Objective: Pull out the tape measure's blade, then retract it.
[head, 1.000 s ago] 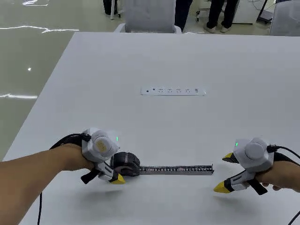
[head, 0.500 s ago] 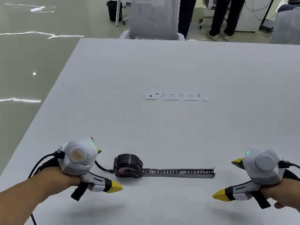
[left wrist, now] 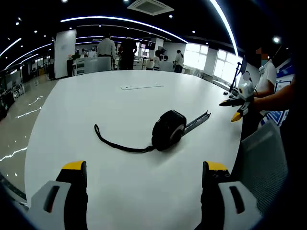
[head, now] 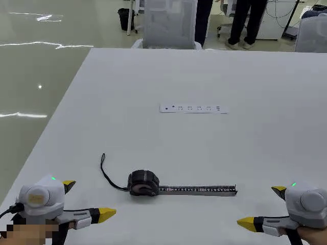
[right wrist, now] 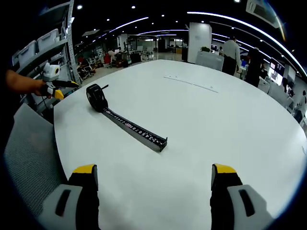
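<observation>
- Your left gripper (head: pixel 88 199) and right gripper (head: pixel 261 206) are both spread wide, empty.
- The round black tape measure (head: pixel 143 183) lies between them on the white table (head: pixel 204 143), thin dark blade (head: pixel 196 190) out.

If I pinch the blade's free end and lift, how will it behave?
The blade looks thin and lies flat on the table, so it will probably flex rather than lift the case. The bulkier case may drag or pivot. Its loose strap would likely trail limply.

Open table (head: pixel 245 71) around tape measure (head: pixel 143 182)
</observation>
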### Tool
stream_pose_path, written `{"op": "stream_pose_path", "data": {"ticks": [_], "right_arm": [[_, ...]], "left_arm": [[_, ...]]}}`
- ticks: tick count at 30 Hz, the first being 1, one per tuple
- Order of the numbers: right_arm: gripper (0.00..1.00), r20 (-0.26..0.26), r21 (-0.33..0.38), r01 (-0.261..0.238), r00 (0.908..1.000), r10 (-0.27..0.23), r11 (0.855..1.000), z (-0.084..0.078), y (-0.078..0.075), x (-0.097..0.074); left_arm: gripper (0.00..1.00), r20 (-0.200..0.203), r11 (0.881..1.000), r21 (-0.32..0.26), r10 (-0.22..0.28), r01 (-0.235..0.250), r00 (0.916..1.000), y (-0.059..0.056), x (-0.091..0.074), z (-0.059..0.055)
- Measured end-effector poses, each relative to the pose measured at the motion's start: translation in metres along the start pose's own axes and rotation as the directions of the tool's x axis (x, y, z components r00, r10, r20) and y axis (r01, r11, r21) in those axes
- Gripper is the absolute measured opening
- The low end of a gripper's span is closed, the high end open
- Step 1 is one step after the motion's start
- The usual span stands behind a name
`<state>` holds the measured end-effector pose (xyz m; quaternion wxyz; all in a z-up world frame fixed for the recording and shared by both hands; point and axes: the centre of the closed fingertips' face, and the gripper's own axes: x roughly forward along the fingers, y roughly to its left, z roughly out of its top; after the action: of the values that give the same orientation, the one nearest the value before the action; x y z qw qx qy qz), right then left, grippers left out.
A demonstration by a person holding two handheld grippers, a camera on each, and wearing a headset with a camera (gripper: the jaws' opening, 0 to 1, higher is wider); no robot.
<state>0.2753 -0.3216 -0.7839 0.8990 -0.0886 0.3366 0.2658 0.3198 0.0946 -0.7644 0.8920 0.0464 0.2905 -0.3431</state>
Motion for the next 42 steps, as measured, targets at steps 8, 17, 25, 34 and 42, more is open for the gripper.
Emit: {"op": "stream_pose_path", "data": {"ticks": [8,17,25,34,42], "right_arm": [[1.00,0.043,0.042,0.039,0.9983,-0.040,0.998,-0.006,-0.004,-0.022],[1.00,0.110,0.059,0.069,0.9911,-0.075,0.996,-0.003,0.003,-0.053],[1.00,0.086,0.068,0.070,0.9934,-0.076,0.995,-0.021,0.006,-0.062],[1.00,0.103,0.046,0.091,0.9901,-0.096,0.995,-0.017,0.004,-0.062],[1.00,0.082,0.038,0.082,0.9930,-0.085,0.996,-0.023,0.008,-0.067]], "left_arm": [[0.99,0.054,1.000,0.002,-0.004,0.004,0.9985,-0.003,-0.016,0.003],[0.99,0.061,1.000,0.012,0.010,-0.010,0.9981,-0.013,-0.036,-0.008],[0.99,0.058,0.999,-0.007,0.032,-0.032,0.9978,-0.013,-0.045,-0.015],[0.99,0.048,1.000,-0.005,0.031,-0.031,0.9984,-0.018,-0.040,-0.015],[0.99,0.041,1.000,-0.001,0.005,-0.005,0.9992,-0.026,-0.038,-0.015]]}}
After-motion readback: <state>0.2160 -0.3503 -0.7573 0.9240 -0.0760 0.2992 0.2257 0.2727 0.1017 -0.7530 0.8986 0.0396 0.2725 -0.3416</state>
